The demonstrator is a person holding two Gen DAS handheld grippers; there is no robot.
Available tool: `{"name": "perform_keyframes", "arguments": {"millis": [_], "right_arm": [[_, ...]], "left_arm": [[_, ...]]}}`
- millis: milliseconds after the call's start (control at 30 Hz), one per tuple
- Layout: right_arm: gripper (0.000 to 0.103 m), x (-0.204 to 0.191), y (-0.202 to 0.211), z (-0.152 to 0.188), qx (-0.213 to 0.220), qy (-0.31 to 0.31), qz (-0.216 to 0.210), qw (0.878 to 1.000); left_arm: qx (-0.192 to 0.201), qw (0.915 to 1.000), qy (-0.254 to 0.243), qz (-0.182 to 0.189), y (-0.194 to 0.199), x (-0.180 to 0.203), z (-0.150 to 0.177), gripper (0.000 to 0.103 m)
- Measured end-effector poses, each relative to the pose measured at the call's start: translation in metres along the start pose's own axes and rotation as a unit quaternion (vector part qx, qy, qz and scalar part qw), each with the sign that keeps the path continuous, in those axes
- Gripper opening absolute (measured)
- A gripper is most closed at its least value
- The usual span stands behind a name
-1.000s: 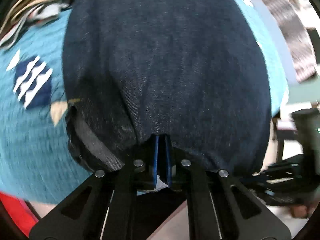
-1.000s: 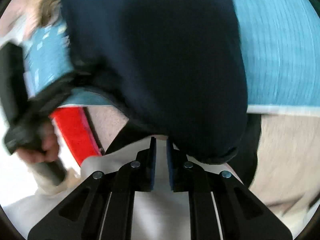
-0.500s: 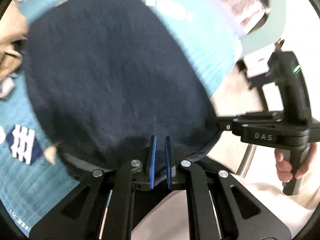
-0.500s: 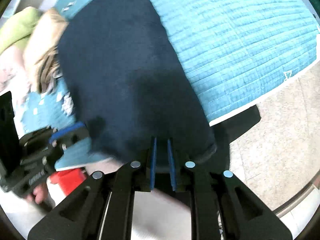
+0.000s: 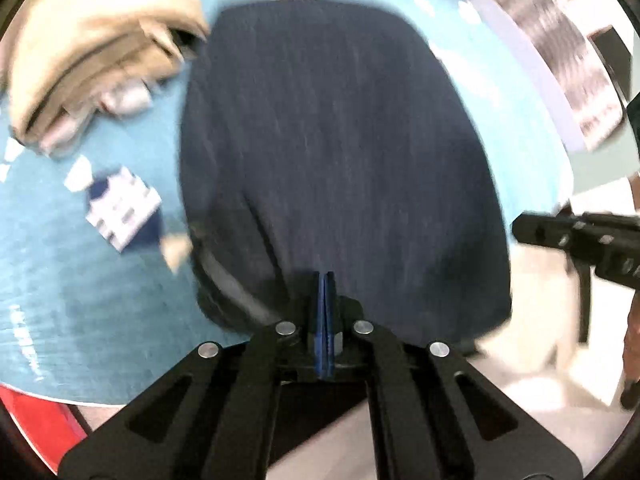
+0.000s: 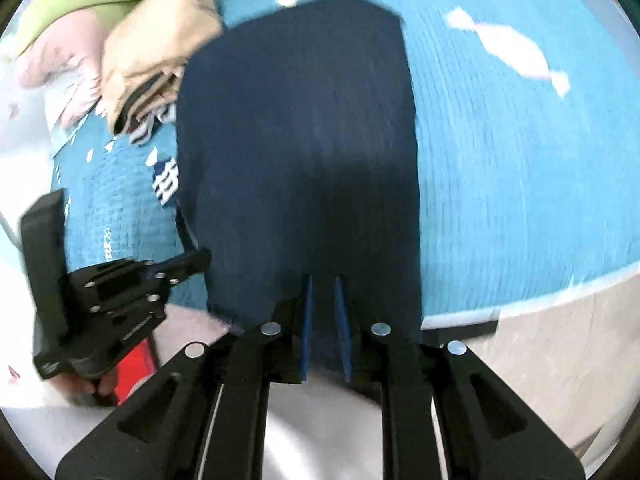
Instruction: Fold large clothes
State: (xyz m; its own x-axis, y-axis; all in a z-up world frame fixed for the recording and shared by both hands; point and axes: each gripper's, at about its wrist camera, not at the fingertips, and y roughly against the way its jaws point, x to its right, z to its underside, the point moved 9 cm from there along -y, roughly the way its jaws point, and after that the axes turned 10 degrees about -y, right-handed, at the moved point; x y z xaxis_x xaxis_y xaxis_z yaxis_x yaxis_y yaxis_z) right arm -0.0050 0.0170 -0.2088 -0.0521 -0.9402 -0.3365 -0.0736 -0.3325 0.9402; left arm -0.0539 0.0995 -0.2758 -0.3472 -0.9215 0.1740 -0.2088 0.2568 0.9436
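Note:
Dark navy denim jeans point(image 5: 332, 152) lie stretched out on a turquoise quilted bedspread point(image 5: 80, 280), their near end hanging over the bed's edge. My left gripper point(image 5: 325, 280) is shut on the near edge of the jeans. In the right wrist view the jeans point(image 6: 300, 152) run away from my right gripper point(image 6: 322, 284), whose blue pads stand a little apart around the near edge of the cloth; whether they pinch it is unclear. The left gripper also shows in the right wrist view point(image 6: 192, 260), and the right gripper's body shows in the left wrist view point(image 5: 580, 236).
A pile of folded beige, pink and green clothes point(image 6: 120, 40) lies at the far left of the bed, touching the jeans' left side. A red object point(image 6: 136, 360) stands on the floor by the bed's edge. Pale floor point(image 6: 560, 340) lies to the right.
Both grippers pulled back and lowered, drawing the jeans flatter along the bed. The left pads closed tighter; the right pads spread slightly apart.

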Motion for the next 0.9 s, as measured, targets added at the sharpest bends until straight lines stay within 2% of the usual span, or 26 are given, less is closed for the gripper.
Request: {"name": "perform_keyframes", "arguments": {"millis": [67,100,167,200,233,300,367,433,500,567,633,667,700,733,767,800,900], "right_arm": [[0.013,0.013,-0.017,-0.005,0.001,0.011,0.035,0.999],[0.008,0.023,-0.032,-0.014,0.005,0.010,0.050,0.999],[0.007,0.043,-0.073,-0.023,0.001,-0.011,0.058,0.998],[0.007,0.047,-0.085,-0.024,0.005,-0.019,0.058,0.998],[0.006,0.048,-0.093,-0.026,0.015,-0.016,0.058,0.998],[0.006,0.042,-0.086,-0.024,0.024,0.005,0.079,0.997],[0.007,0.042,-0.074,-0.021,0.016,-0.019,0.067,0.997],[0.007,0.039,-0.058,-0.024,0.020,-0.030,0.052,0.998],[0.009,0.035,-0.032,-0.040,0.066,-0.024,0.055,0.996],[0.012,0.031,-0.015,-0.060,0.100,-0.031,0.045,0.994],[0.012,0.032,-0.012,-0.075,0.114,-0.036,0.044,0.992],[0.012,0.036,-0.023,-0.086,0.117,-0.037,0.059,0.991],[0.012,0.056,-0.025,-0.088,0.110,-0.040,0.079,0.990],[0.013,0.070,-0.039,-0.088,0.097,-0.048,0.088,0.990],[0.013,0.079,-0.051,-0.094,0.097,-0.062,0.112,0.987],[0.012,0.079,-0.051,-0.095,0.098,-0.064,0.115,0.986],[0.012,0.075,-0.038,-0.093,0.090,-0.057,0.110,0.988]], "left_arm": [[0.010,0.9994,0.024,-0.021,-0.004,-0.006,-0.014,0.003],[0.009,0.9986,0.036,-0.038,-0.014,-0.011,-0.018,0.003],[-0.010,0.9971,0.054,-0.052,-0.049,-0.025,-0.010,0.002],[-0.023,0.9964,0.067,-0.045,-0.070,-0.037,-0.008,0.002],[-0.018,0.9956,0.085,-0.034,-0.084,-0.043,-0.007,0.002],[-0.014,0.9947,0.098,-0.029,-0.075,-0.044,-0.013,0.003],[-0.015,0.9945,0.094,-0.044,-0.057,-0.044,-0.020,0.003],[0.000,0.9961,0.064,-0.061,-0.040,-0.039,-0.032,0.003],[0.024,0.9961,0.038,-0.076,-0.024,-0.032,-0.049,0.003],[0.046,0.9963,0.030,-0.067,-0.016,-0.027,-0.075,0.003],[0.057,0.9947,0.021,-0.083,-0.018,-0.025,-0.095,0.003],[0.058,0.9948,0.017,-0.082,-0.022,-0.026,-0.096,0.003],[0.049,0.9964,0.020,-0.066,-0.038,-0.028,-0.103,0.003],[0.030,0.9979,0.025,-0.052,-0.057,-0.038,-0.098,0.003],[0.007,0.9988,0.030,-0.038,-0.085,-0.048,-0.086,0.002],[-0.005,0.9990,0.037,-0.027,-0.101,-0.050,-0.087,0.002],[0.004,0.9981,0.008,-0.061,-0.083,-0.047,-0.101,0.004]]}}
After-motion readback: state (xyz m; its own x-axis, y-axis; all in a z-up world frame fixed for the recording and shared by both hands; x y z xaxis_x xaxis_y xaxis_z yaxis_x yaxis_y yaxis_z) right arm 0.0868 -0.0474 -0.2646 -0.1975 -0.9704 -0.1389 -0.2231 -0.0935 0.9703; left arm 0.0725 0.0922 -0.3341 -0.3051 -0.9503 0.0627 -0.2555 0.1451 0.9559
